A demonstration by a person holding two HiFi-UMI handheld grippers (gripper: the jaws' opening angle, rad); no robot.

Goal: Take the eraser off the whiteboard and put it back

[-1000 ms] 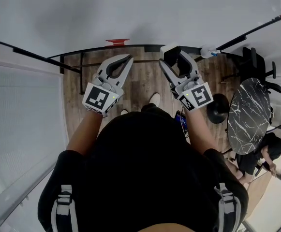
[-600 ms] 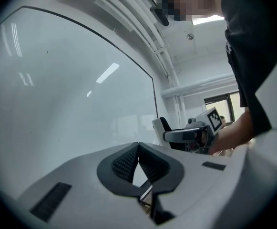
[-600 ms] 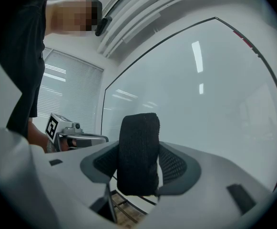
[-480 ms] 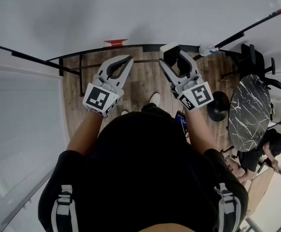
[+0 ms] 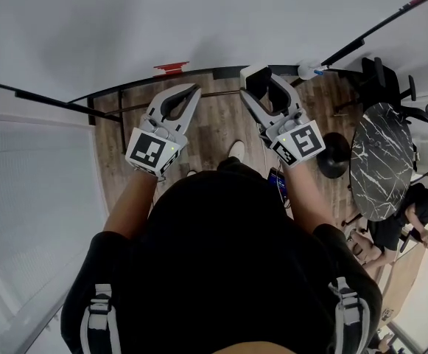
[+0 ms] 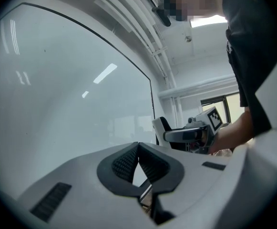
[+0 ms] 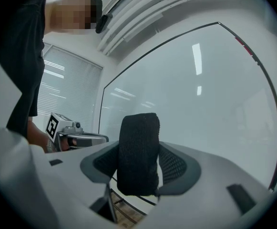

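Person in a black top [image 5: 221, 257], seen from above, stands at the whiteboard [image 5: 199, 21] with both grippers held level toward it.

Right gripper [image 5: 262, 82]: jaws stand wide and clamp the eraser [image 7: 138, 147], one pad on each side. The eraser is off the board, carried upright in the jaws, dark felt side toward the gripper's camera. In the head view it sits just at the board's lower edge, right of centre. Whether its far face touches the board surface I cannot tell: the eraser's own body hides the contact line.

Left gripper [image 6: 138, 144]: jaws brought together, tips meeting, nothing between the pads. It points at the board's lower edge, beside the right gripper and apart from it. Each gripper shows at the side of the other's view, marker cube facing in.

Along the board's lower edge: a small red item [image 5: 171, 68] left of centre, too small to identify, and a pale marker-like item with a blue tip [image 5: 308, 71] toward the right.

The board's upper corners are cut off in the head view.

Below the board, wood floor [image 5: 214, 124]. Right side: a round marble-pattern table [image 5: 379, 161], a dark chair [image 5: 390, 87] cut by the frame edge, and part of a second person [image 5: 412, 223], mostly out of frame.
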